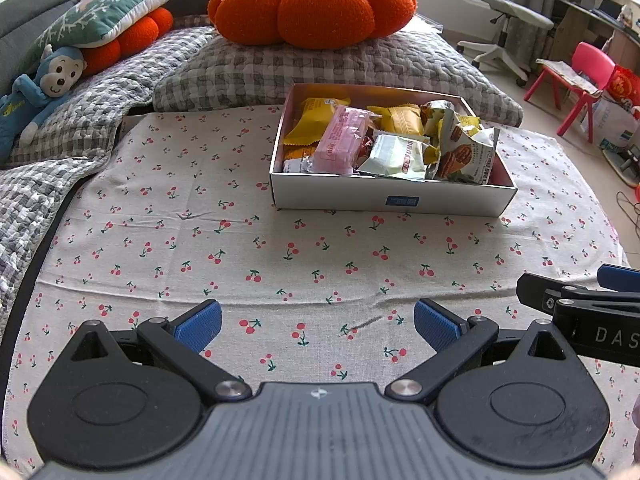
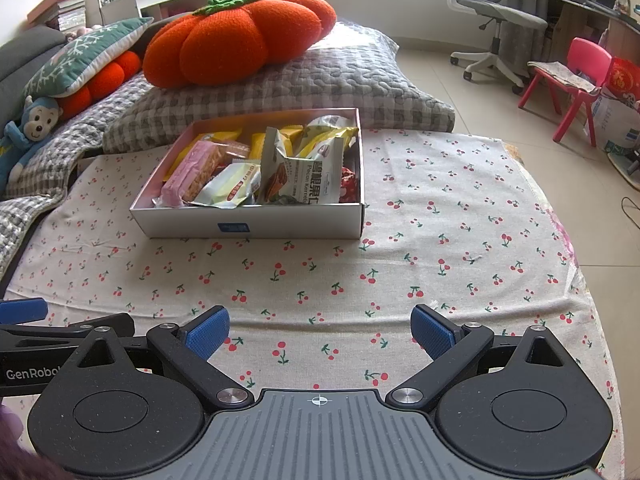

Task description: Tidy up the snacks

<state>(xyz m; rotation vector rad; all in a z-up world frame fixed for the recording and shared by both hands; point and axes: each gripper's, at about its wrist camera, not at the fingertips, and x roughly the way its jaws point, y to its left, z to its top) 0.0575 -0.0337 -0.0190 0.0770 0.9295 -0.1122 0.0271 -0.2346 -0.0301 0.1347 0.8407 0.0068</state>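
A white cardboard box (image 1: 396, 199) stands on the cherry-print cloth, filled with several snack packets: a pink one (image 1: 340, 140), yellow ones (image 1: 316, 120) and a pale green one (image 1: 396, 156). The same box (image 2: 256, 227) shows in the right wrist view, left of centre. My left gripper (image 1: 318, 326) is open and empty, well short of the box. My right gripper (image 2: 320, 330) is open and empty, also short of the box. The right gripper's arm shows at the left wrist view's right edge (image 1: 580, 300).
An orange pumpkin cushion (image 1: 312, 4) lies on a grey checked pillow (image 1: 320, 68) behind the box. A blue monkey toy (image 1: 36, 92) and more cushions lie at the far left. An office chair (image 2: 496, 12) and a pink child's chair (image 2: 568, 76) stand on the floor to the right.
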